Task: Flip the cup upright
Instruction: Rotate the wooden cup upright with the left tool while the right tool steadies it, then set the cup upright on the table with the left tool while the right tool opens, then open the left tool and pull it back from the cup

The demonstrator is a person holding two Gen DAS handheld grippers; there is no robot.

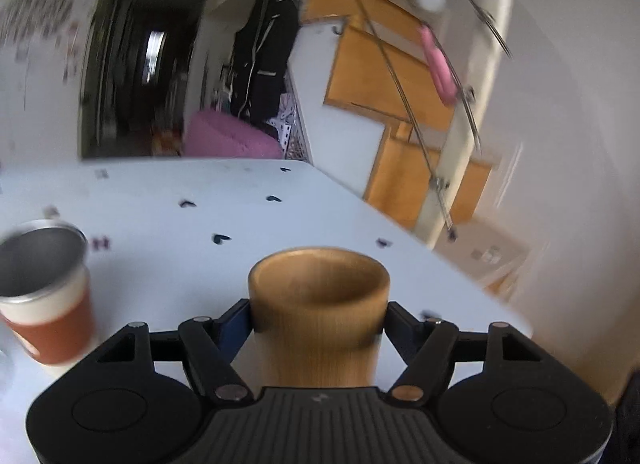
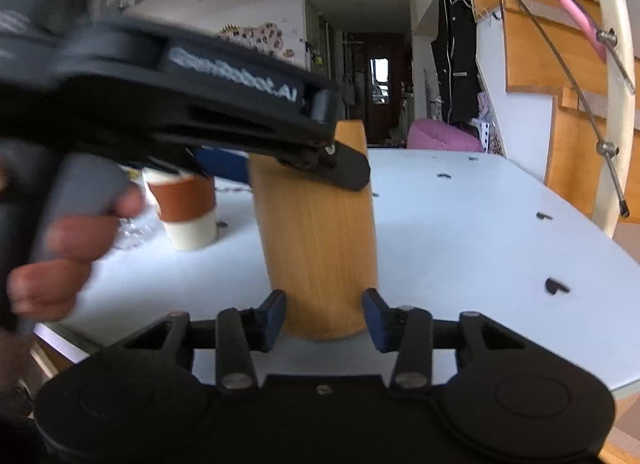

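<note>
From the left wrist, the left gripper (image 1: 319,318) clamps the wooden cup (image 1: 319,304) between its pads just below the rim, mouth up, above the white table (image 1: 200,224); a metal-lined orange cup (image 1: 44,292) stands off to its left. From the right wrist, the right gripper (image 2: 324,314) is spread wide, its blue pads (image 2: 272,318) flanking the cup's base without touching, while a hand (image 2: 60,248) holds the left gripper's handle.

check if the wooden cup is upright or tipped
Upright: the wooden cup stands base-down on the table, its open mouth facing up in the left wrist view.
</note>
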